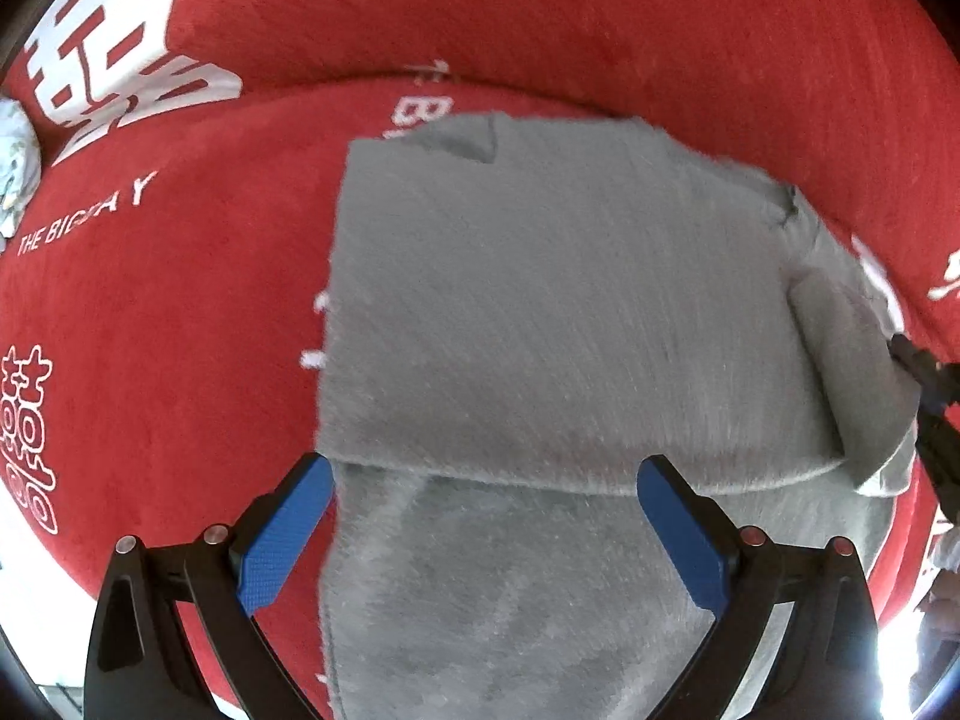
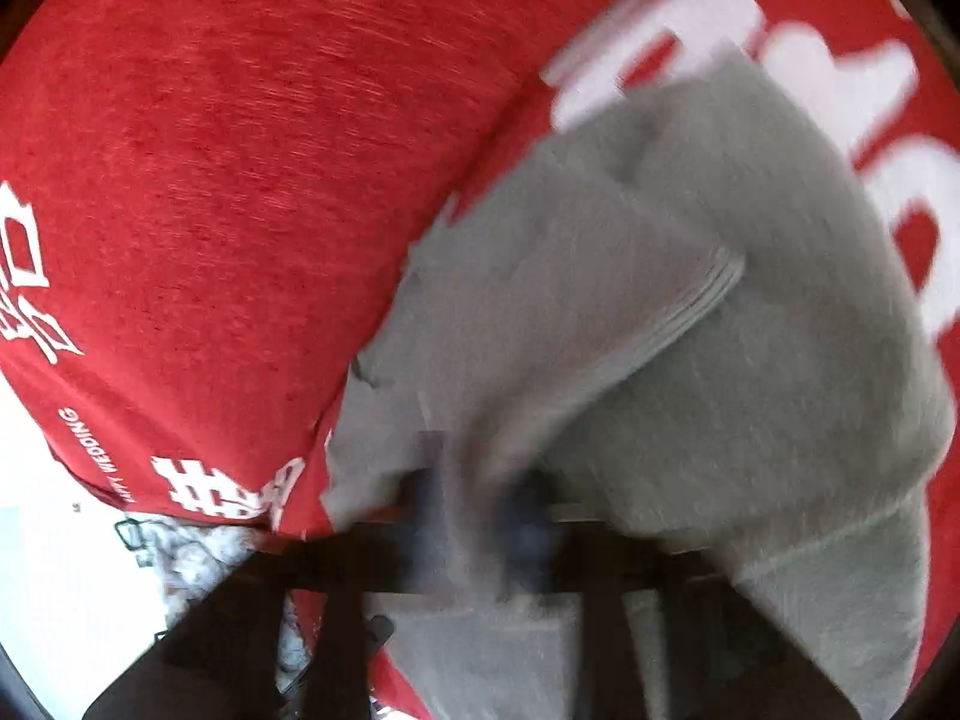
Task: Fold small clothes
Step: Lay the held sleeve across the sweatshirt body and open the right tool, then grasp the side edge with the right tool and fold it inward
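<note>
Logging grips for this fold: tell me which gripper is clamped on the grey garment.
The right gripper: its blurred jaws are pinched shut on the grey garment. The left gripper is spread wide above it, blue pads apart.

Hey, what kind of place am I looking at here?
Probably a home, maybe a bed or table: a red cloth printed with white wedding characters covers it, a grey garment lies half folded on top, and crumpled laundry sits at the edge.
</note>
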{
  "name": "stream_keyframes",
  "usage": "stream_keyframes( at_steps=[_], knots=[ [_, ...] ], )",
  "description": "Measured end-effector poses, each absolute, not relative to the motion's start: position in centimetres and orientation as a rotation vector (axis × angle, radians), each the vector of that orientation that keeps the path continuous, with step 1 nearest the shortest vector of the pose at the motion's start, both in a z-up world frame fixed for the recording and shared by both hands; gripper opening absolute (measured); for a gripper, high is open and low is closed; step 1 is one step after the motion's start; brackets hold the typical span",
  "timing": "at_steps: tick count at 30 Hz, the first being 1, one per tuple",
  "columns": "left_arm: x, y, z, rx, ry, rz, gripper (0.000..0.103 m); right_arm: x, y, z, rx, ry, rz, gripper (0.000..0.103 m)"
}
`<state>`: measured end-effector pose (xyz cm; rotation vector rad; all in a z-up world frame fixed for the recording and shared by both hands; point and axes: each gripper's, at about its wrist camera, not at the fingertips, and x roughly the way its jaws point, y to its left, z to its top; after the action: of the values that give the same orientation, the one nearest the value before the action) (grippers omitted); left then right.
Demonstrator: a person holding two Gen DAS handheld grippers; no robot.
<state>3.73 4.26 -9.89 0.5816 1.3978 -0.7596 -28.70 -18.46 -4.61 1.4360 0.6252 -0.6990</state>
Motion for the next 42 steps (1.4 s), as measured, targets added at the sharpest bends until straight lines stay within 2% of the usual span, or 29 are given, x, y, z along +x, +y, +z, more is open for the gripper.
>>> stream_keyframes(
  at_steps=[5,9,10,11,12,13,14,20,23,28,29,30,31,32,33,34,35,36,38,42],
  knots=[
    [6.7,5.2,-9.7,0.531,1.392,-0.714,0.102,-18.6,-15.5,-2.3,1.052,0.857,-0.503,0.007],
    [8.5,6.0,-10.1,0.494,1.411,-0.679,0.102,-13.3,-11.0,-4.4,0.839,1.099,-0.414,0.014],
    [8.6,6.2,-10.2,0.492,1.415,-0.679,0.102,-12.9,-10.1,-5.0,0.823,1.14,-0.395,0.02],
    [8.4,6.3,-10.1,0.49,1.419,-0.682,0.102,-13.7,-9.7,-5.4,0.823,1.155,-0.383,0.033],
    [8.2,6.3,-10.1,0.486,1.425,-0.692,0.102,-13.9,-9.0,-5.6,0.836,1.168,-0.37,0.041],
    [8.1,6.2,-10.2,0.482,1.431,-0.704,0.102,-13.8,-8.7,-5.5,0.849,1.164,-0.368,0.056],
    [7.7,6.1,-10.1,0.478,1.435,-0.718,0.102,-15.0,-8.5,-5.3,0.863,1.152,-0.373,0.059],
    [6.0,4.1,-10.5,0.428,1.498,-0.826,0.102,-24.5,-11.5,-5.1,1.144,1.059,-0.533,0.059],
    [5.3,2.9,-11.3,0.405,1.542,-0.857,0.102,-32.0,-13.9,-5.6,1.391,0.93,-0.701,0.059],
    [4.8,1.3,-12.0,0.422,1.543,-0.819,0.102,-39.0,-16.1,-6.9,1.59,0.733,-0.865,0.059],
    [4.7,1.1,-12.0,0.426,1.544,-0.818,0.097,-39.6,-16.3,-7.4,1.631,0.687,-0.872,0.059],
    [4.6,1.0,-12.2,0.434,1.543,-0.818,0.085,-40.0,-16.8,-7.7,1.658,0.657,-0.875,0.059],
    [4.4,0.8,-12.3,0.458,1.541,-0.808,0.081,-40.2,-17.0,-8.0,1.679,0.635,-0.876,0.056],
    [4.3,0.8,-12.3,0.473,1.531,-0.801,0.074,-40.1,-17.1,-8.2,1.686,0.622,-0.883,0.033],
    [4.2,0.7,-12.1,0.475,1.524,-0.804,0.054,-40.1,-17.4,-8.3,1.677,0.636,-0.889,0.018],
    [4.2,0.7,-11.9,0.473,1.521,-0.821,0.041,-39.8,-17.7,-8.1,1.654,0.655,-0.884,0.007],
    [4.2,0.7,-11.8,0.472,1.525,-0.827,0.024,-39.6,-17.9,-7.8,1.631,0.659,-0.877,0.007],
    [4.2,0.7,-11.6,0.47,1.53,-0.828,0.016,-39.4,-18.0,-7.5,1.613,0.661,-0.868,0.007],
    [4.2,1.1,-11.0,0.464,1.514,-0.835,0.006,-38.7,-18.0,-6.8,1.56,0.673,-0.843,0.007],
    [3.1,2.1,-10.6,0.457,1.511,-0.872,0.006,-39.5,-18.4,-7.1,1.527,0.737,-0.846,0.007]
  ],
)
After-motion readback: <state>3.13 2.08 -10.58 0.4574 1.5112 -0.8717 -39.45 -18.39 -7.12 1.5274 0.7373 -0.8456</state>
